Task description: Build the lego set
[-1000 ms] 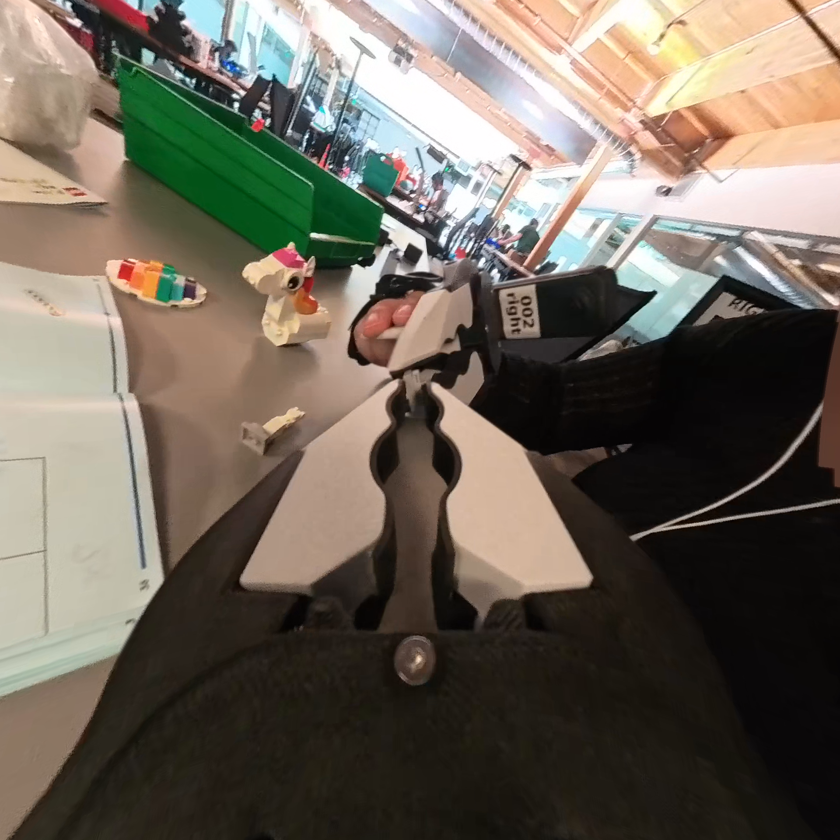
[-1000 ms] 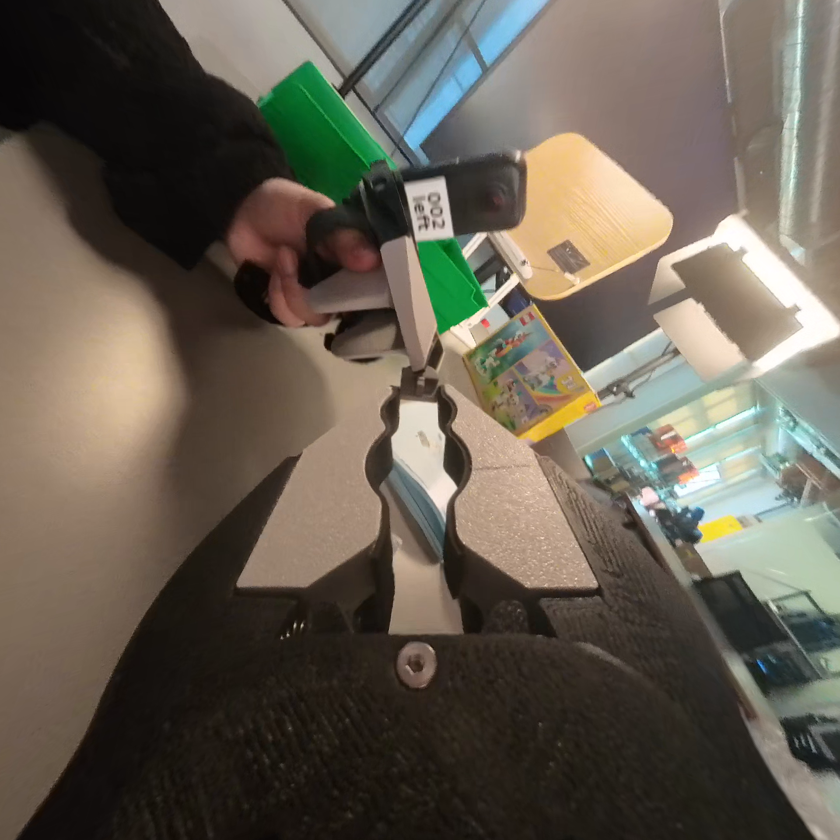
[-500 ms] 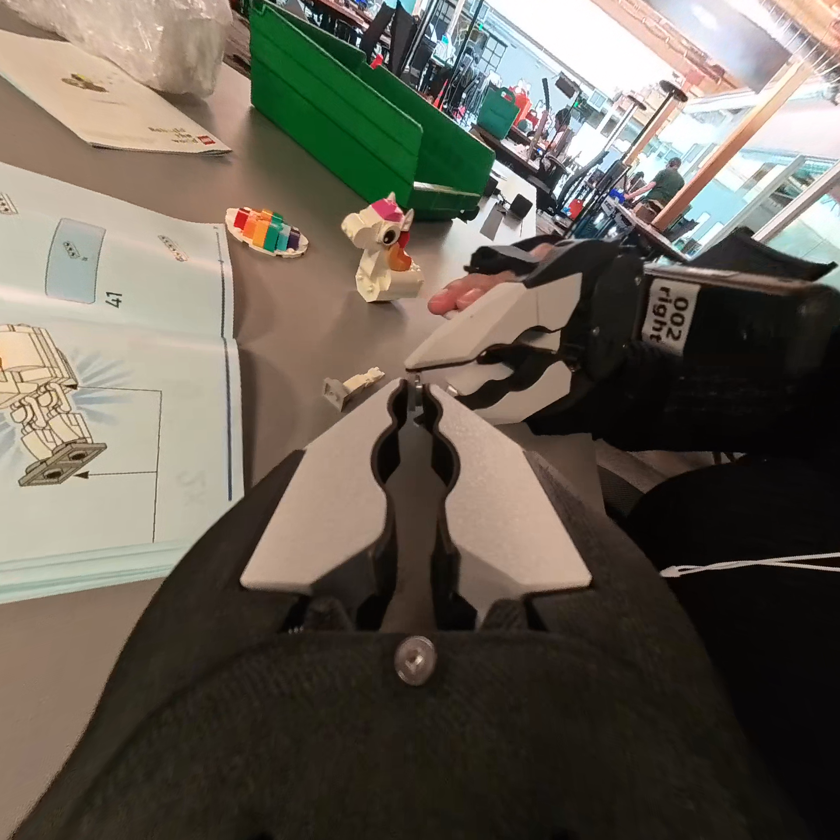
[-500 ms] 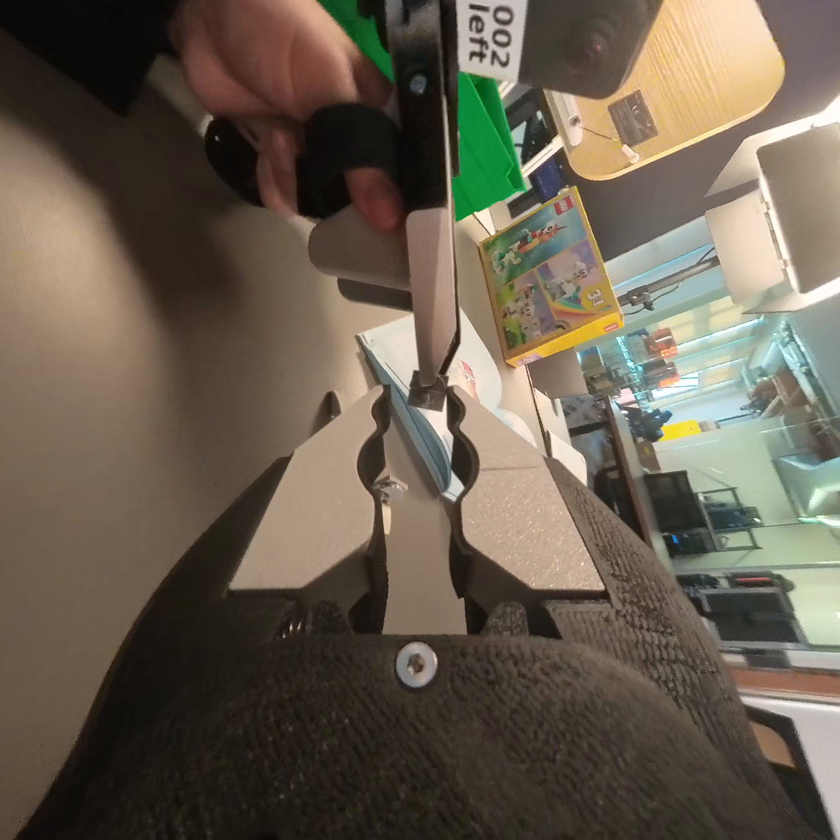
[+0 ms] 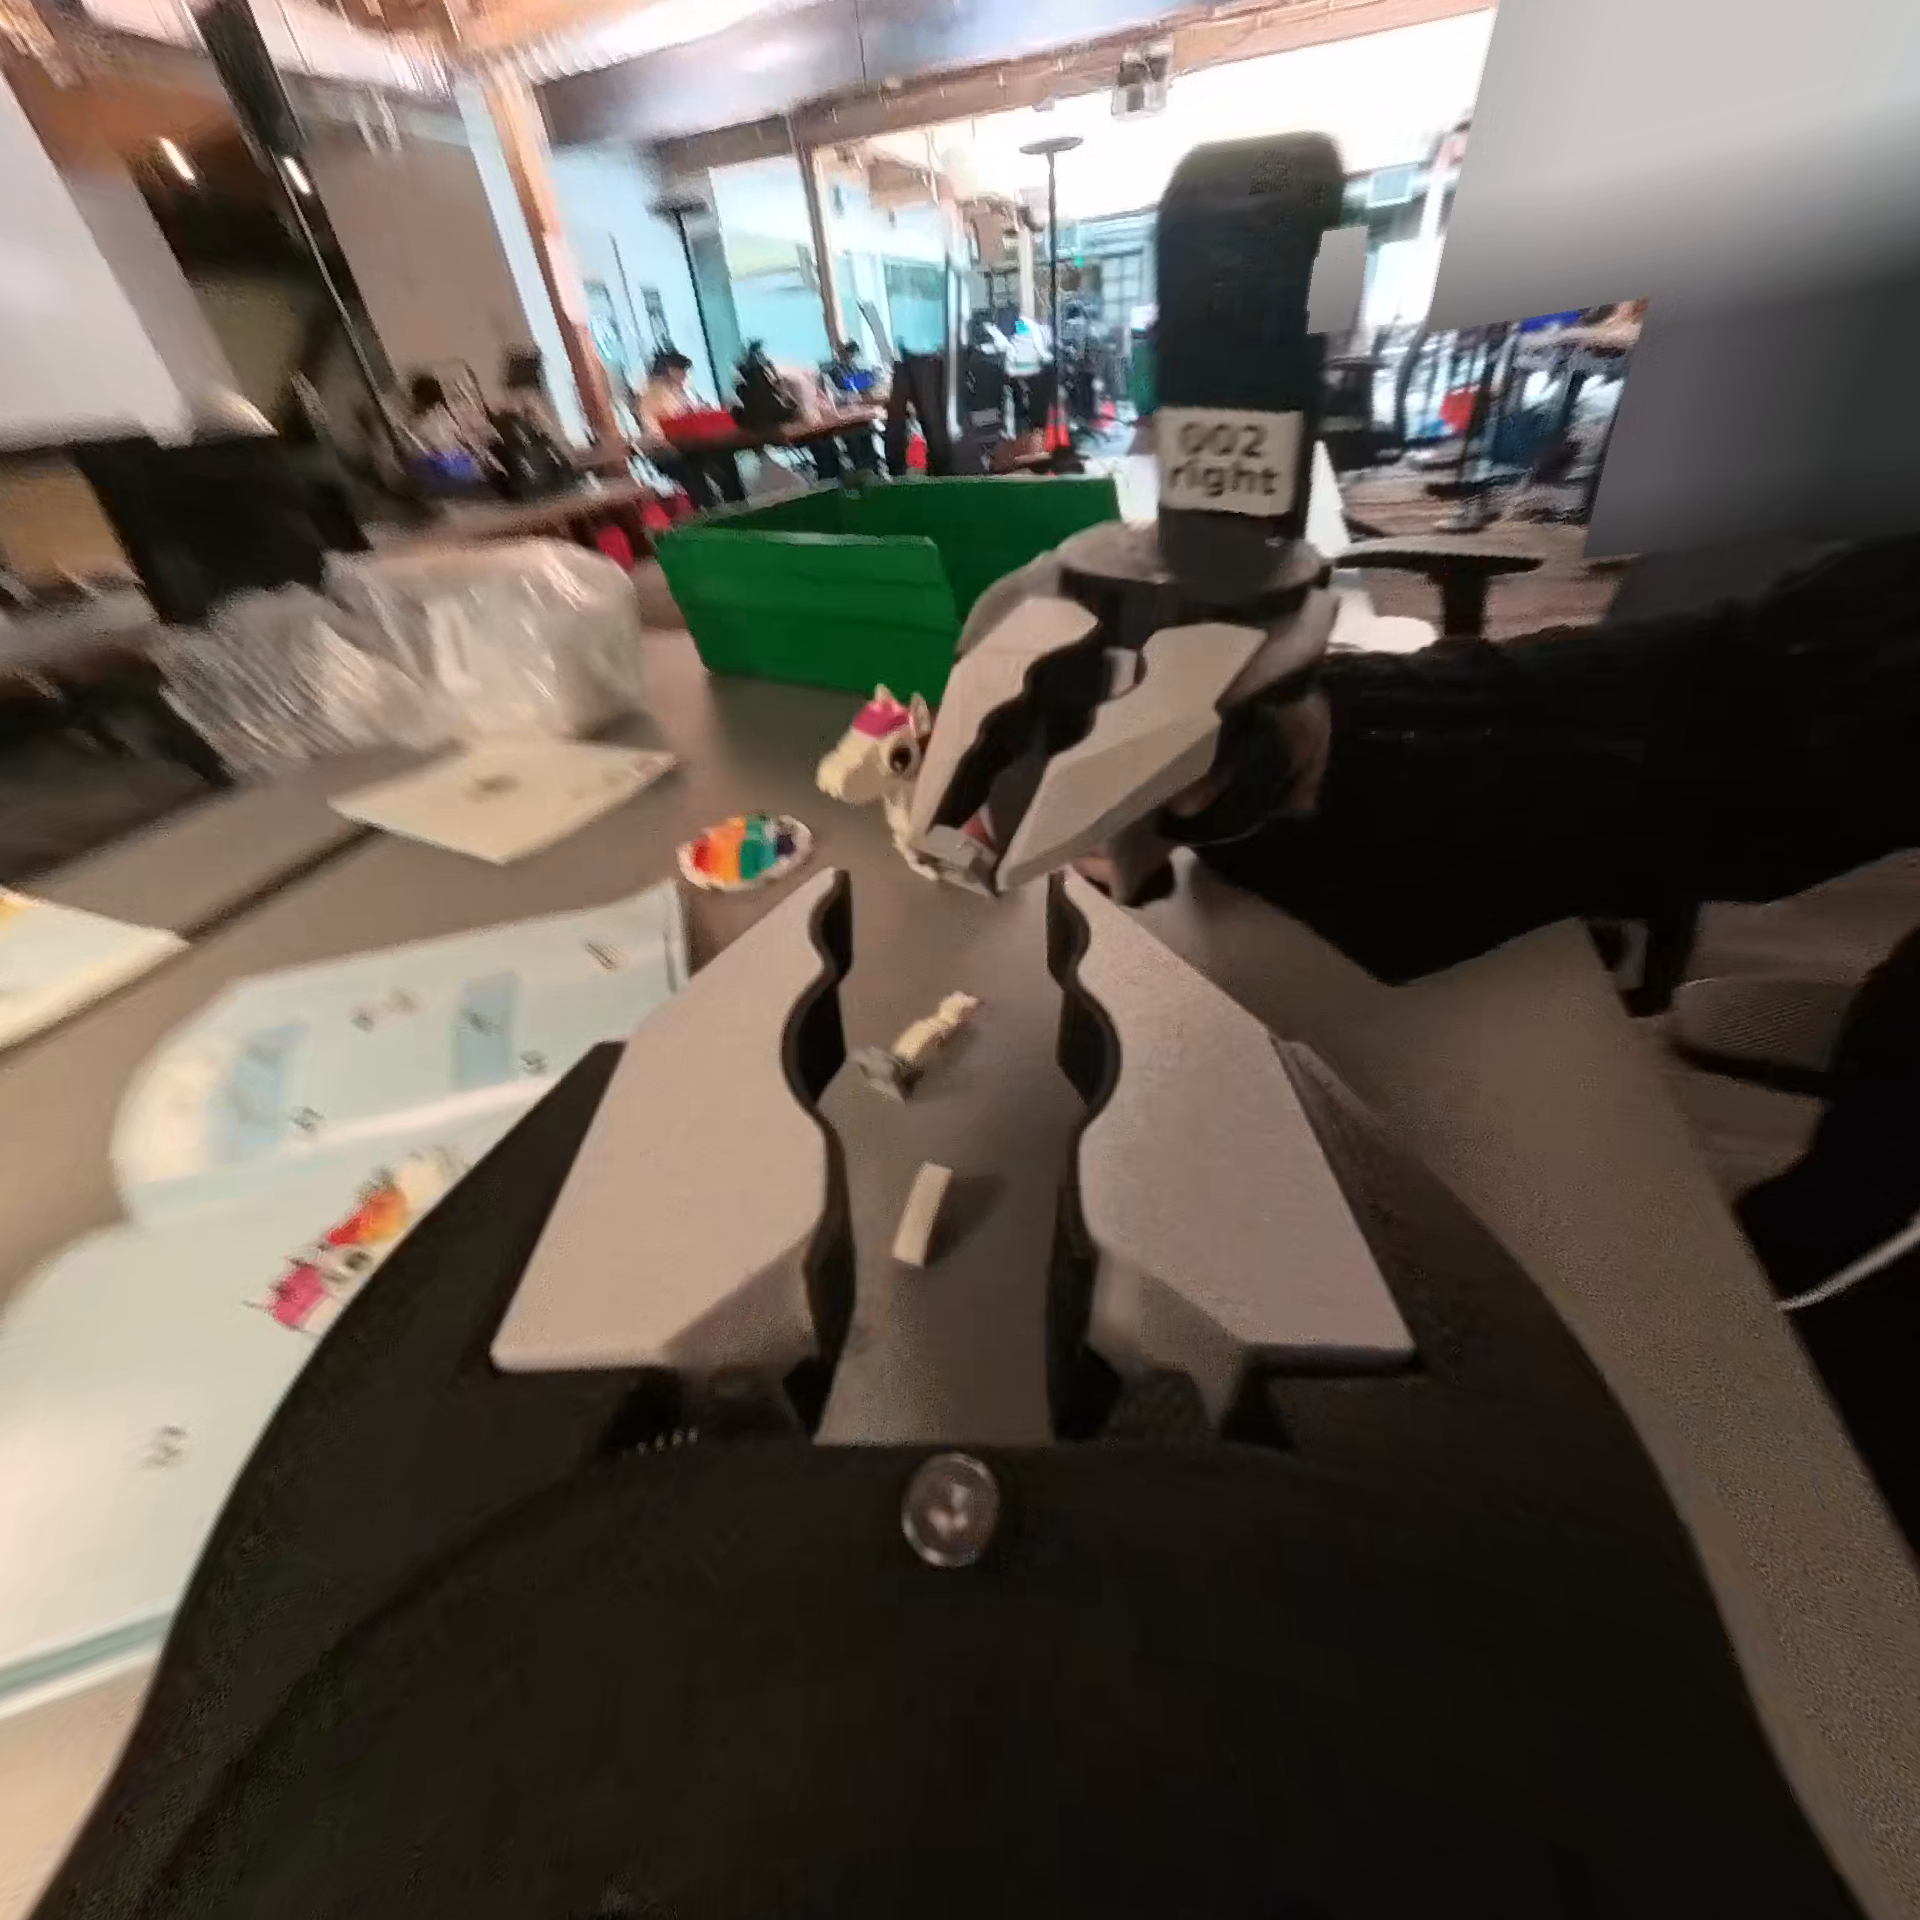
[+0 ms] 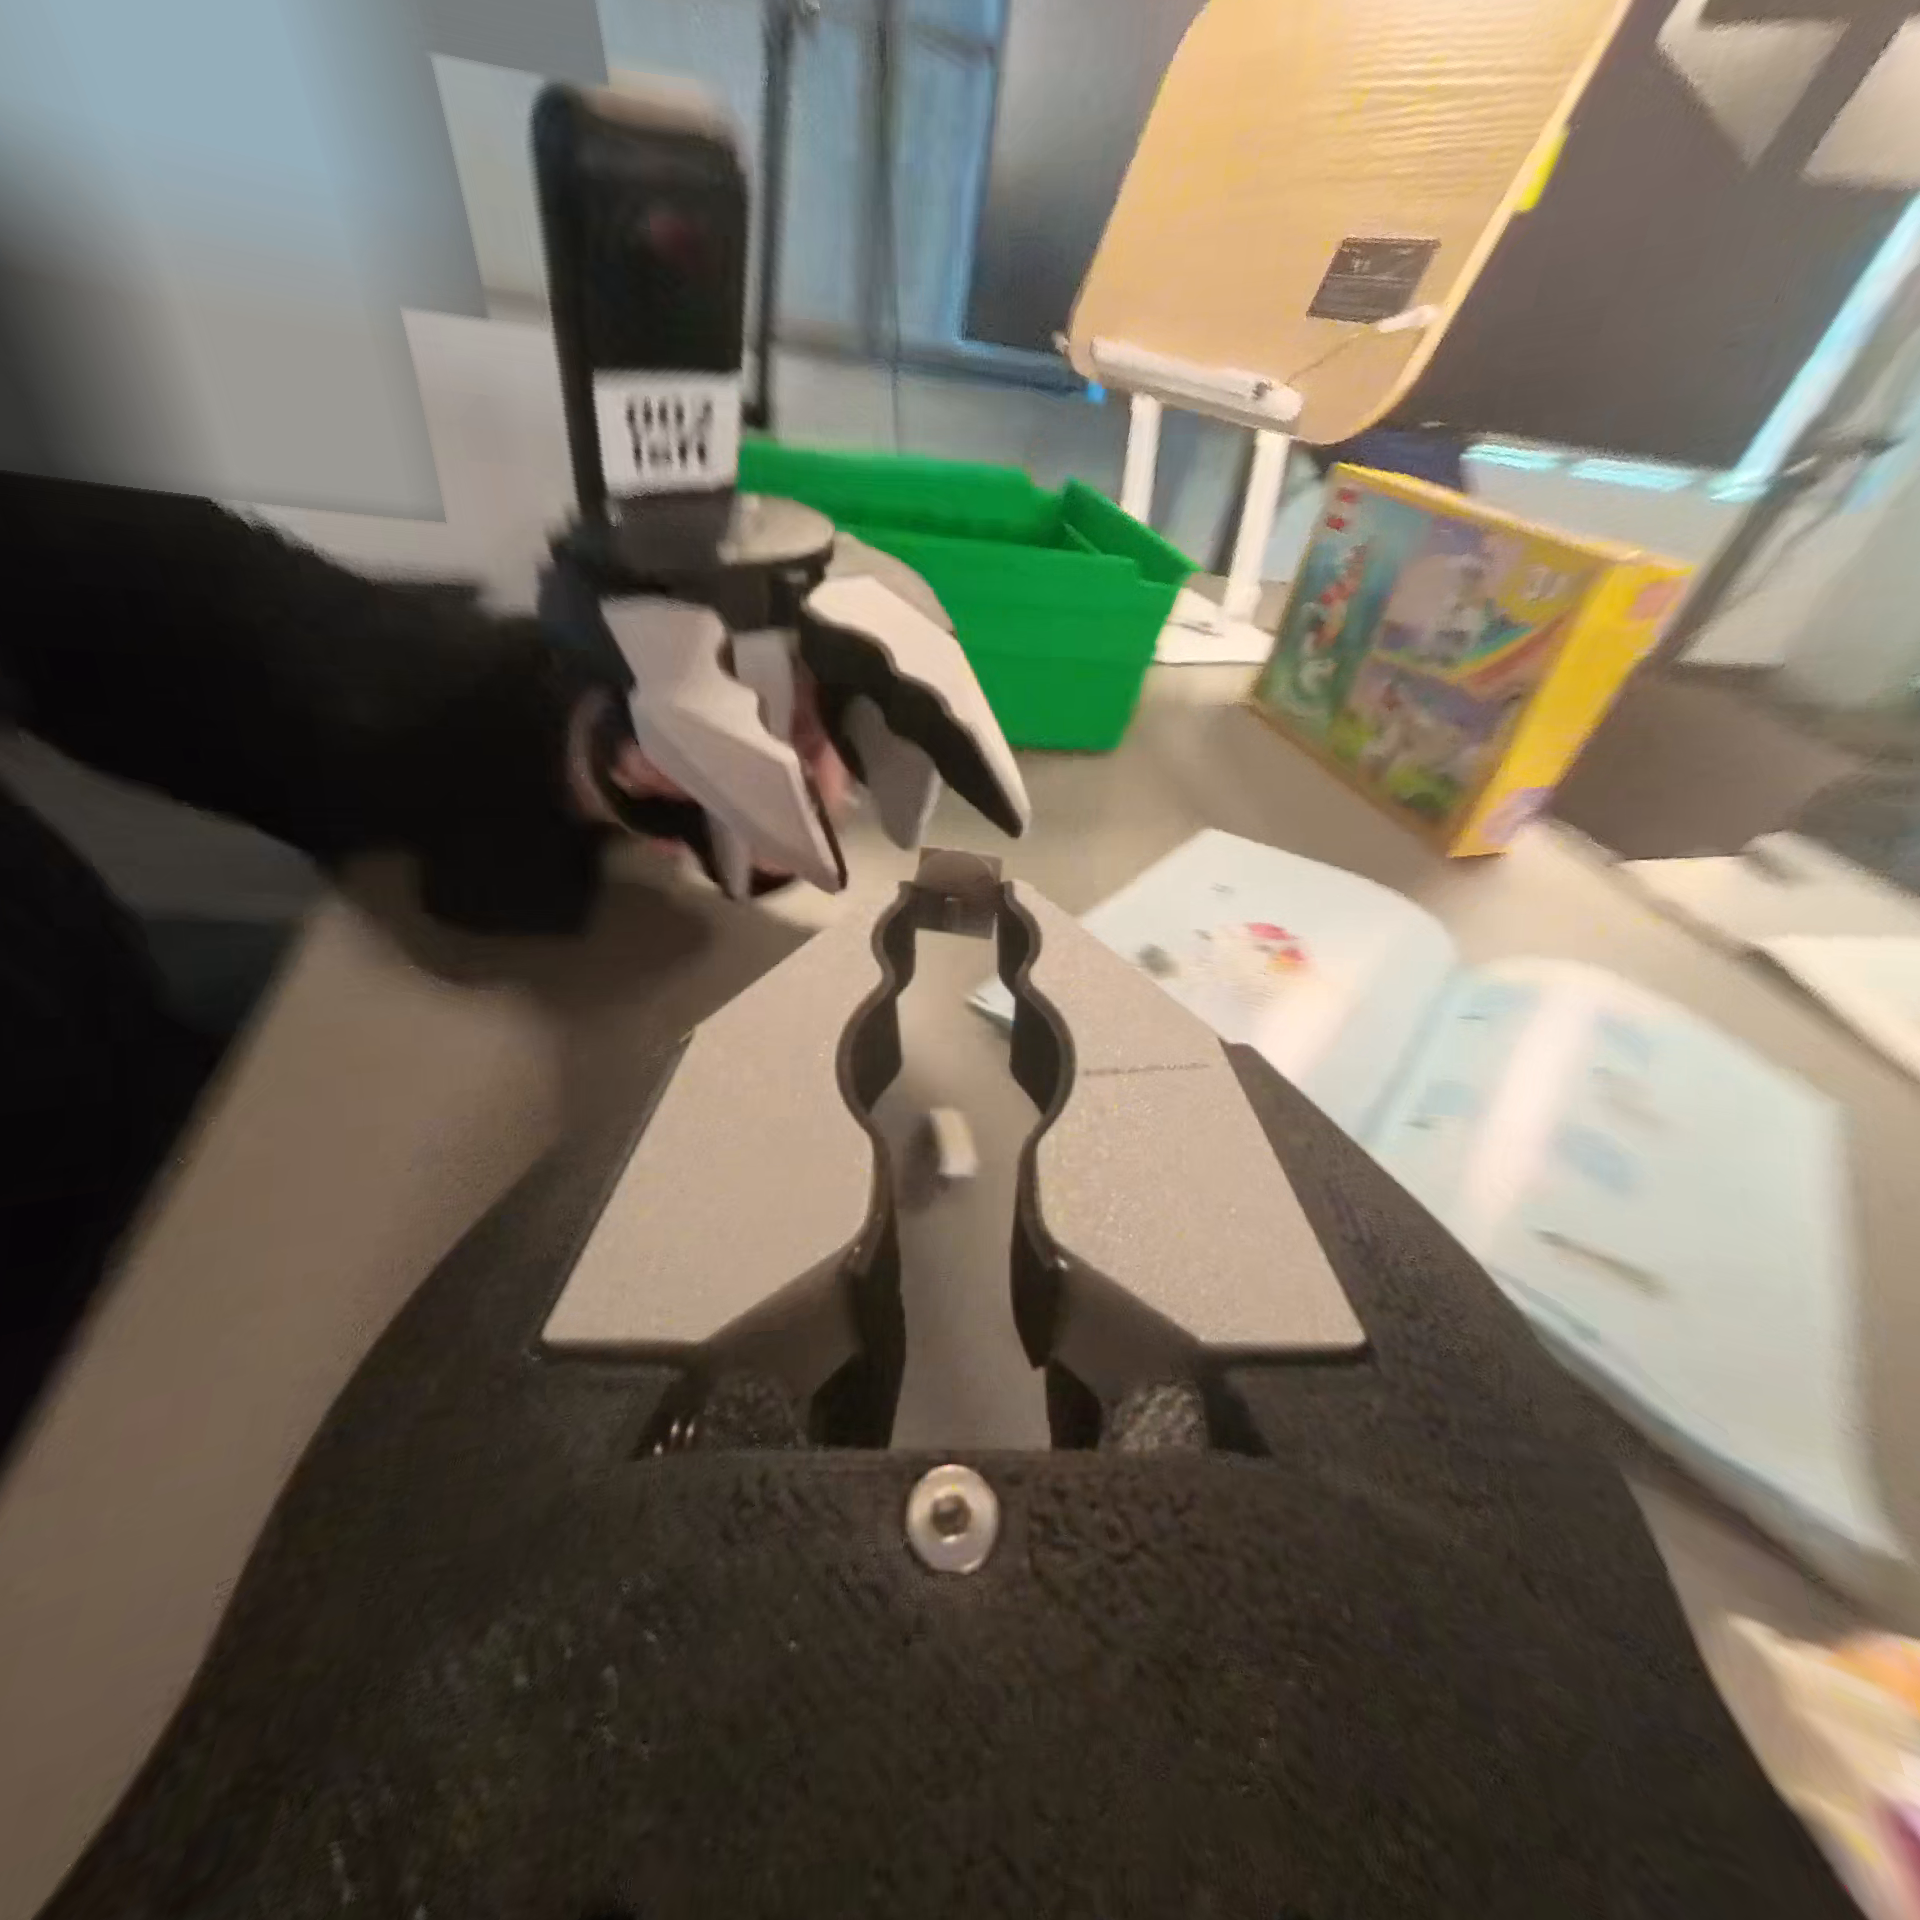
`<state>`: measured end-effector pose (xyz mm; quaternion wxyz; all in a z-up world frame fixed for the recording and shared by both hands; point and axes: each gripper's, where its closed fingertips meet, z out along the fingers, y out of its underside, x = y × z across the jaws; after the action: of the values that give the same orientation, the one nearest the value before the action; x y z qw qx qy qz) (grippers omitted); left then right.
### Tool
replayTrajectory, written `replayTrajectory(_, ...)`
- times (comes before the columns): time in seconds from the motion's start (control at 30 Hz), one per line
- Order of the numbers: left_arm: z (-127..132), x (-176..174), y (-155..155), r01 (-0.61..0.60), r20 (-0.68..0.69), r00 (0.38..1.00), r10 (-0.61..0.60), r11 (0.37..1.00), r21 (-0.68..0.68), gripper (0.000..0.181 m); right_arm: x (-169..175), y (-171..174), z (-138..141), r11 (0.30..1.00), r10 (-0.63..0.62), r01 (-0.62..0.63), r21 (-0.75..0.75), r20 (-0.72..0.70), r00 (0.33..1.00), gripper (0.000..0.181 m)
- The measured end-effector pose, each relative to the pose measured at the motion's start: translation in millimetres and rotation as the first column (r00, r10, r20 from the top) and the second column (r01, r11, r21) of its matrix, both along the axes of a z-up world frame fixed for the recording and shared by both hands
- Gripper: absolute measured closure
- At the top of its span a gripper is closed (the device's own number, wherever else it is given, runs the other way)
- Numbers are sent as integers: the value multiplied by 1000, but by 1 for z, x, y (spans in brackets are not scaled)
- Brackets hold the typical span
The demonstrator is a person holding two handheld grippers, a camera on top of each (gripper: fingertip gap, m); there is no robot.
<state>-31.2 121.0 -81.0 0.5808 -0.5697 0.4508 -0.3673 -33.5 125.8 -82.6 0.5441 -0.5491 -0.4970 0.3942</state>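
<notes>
Grey table (image 5: 499,904), left tool (image 5: 945,914) spread wide, right tool (image 6: 958,914) clamping small grey piece (image 6: 958,878)

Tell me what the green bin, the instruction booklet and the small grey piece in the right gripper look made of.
Green bin: moulded plastic, judging by its glossy, evenly coloured walls. Instruction booklet: printed paper, its thin pages curving at the fold. Small grey piece, pinched at the right gripper's tips: probably matte hard plastic, though blur leaves its finish unclear.

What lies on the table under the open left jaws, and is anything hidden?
Between the left gripper jaws, on the grey table, lie a white brick and a small white-and-grey assembly. Whatever sits beneath the jaws themselves is covered.
</notes>
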Motion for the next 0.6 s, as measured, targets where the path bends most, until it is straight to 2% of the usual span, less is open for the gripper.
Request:
replayTrajectory(0.07,7,0,-6,-14,13,1000,13,995,94,149,1,-5,8,984,72,-88,-154,-108,992,168)
replayTrajectory(0.13,8,3,-12,19,27,999,-21,998,64,153,1,-10,12,962,123,-159,-221,-167,978,168)
replayTrajectory(0.2,12,5,-16,106,107,989,-98,992,-74,151,0,-15,12,963,161,-195,-189,-181,970,168)
replayTrajectory(0.27,18,4,-21,224,212,961,-181,953,-205,151,-2,-23,10,967,200,-221,-123,-160,967,168)
replayTrajectory(0.33,20,2,-22,303,282,933,-224,911,-280,155,-4,-30,8,965,234,-248,-90,-139,962,168)
replayTrajectory(0.47,14,3,-26,361,288,917,-275,878,-315,157,-5,-34,9,962,253,-265,-68,-146,956,168)
replayTrajectory(0.6,13,4,-29,355,267,921,-283,892,-279,161,-3,-33,14,961,250,-266,-73,-175,952,168)
